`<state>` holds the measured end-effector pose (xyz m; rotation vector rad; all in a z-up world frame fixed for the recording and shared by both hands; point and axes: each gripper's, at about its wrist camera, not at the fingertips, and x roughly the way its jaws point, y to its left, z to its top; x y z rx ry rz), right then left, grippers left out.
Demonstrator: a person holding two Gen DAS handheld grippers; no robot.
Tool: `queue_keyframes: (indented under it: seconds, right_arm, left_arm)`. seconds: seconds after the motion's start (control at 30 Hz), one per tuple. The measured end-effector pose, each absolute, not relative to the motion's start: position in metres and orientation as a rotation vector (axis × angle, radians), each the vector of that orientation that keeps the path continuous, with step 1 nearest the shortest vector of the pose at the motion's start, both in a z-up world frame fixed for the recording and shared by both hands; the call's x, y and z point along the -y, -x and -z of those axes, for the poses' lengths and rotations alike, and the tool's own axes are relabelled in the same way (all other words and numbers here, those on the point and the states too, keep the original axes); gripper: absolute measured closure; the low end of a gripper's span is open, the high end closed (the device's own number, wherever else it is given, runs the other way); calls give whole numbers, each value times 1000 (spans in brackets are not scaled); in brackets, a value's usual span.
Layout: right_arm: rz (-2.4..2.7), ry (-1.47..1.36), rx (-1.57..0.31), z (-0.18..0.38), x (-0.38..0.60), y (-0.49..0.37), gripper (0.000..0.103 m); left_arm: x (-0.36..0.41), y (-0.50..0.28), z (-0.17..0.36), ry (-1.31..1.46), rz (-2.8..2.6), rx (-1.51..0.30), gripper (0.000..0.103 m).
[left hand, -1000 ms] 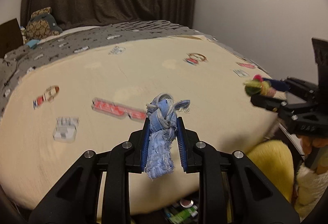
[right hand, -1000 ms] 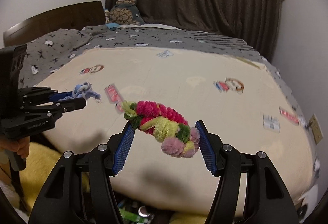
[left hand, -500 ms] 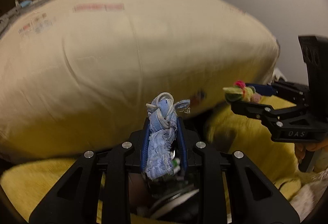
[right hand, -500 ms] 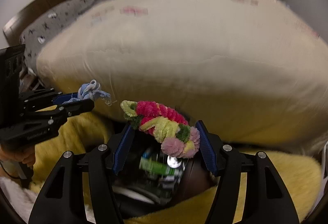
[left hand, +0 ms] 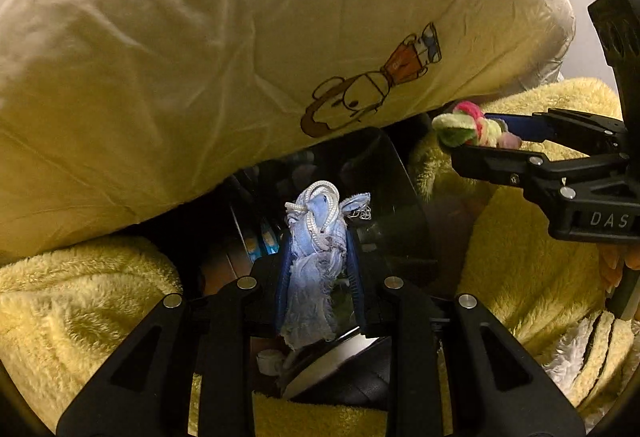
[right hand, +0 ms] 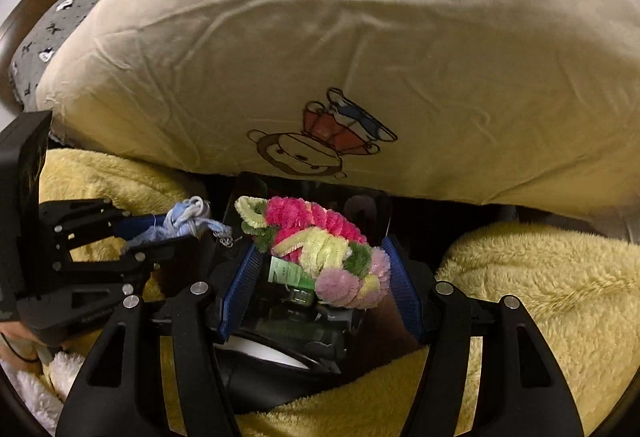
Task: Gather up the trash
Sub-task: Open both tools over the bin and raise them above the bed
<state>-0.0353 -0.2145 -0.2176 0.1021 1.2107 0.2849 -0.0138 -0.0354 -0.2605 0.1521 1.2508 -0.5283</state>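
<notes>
Though the dark bin (right hand: 360,213) below sat mostly hidden under the cream quilt (right hand: 320,37), the left gripper (left hand: 318,253) pinched a frayed blue rope scrap (left hand: 316,237) over it, and the right gripper (right hand: 320,269) clamped a fuzzy pink-yellow pipe-cleaner twist (right hand: 316,241) alongside.

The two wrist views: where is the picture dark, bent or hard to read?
Left wrist view: the dark bin under the cream cartoon-print bed cover sits in deep shadow, its contents unreadable; the frayed blue cloth scrap is sharp. Right wrist view: fisheye bends the cover's edge into a curve; the twisted pink, yellow and green pipe-cleaner bundle is well lit and sharp.
</notes>
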Motion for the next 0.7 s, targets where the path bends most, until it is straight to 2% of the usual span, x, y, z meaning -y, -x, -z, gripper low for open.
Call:
queue_keyframes:
  seconds: [0.07,0.13,0.23,0.4,0.5,0.57,0.63,0.7]
  right_arm:
    - [-277,-110,-1216,220,216,31,38]
    - [-277,-127,-1225,221,218,28,36]
    - [-283,-148,-1226,222,220,26,23]
    - [-259,-152,-1196,211,223,25,16]
    - [-241,-128,-1172,201,225,25,12]
    - [-227,-111,-1155,190,227,25,4]
    - [-209,-88,-1127,178,229,26,4]
    - [-177,-56,-1085,161,230,26,4]
  left_arm:
    - [37,17,262,-155,526,-1252,77]
    - [35,16,265,-152,521,-1255,65]
    - [34,16,265,-154,507,-1249,52]
    - [24,17,252,-143,463,-1223,40]
    - [16,16,232,-111,435,-1195,33]
    - [14,17,218,-93,430,-1167,27]
    - [11,17,196,-95,412,-1112,16]
    - [8,15,172,-99,383,-1048,12]
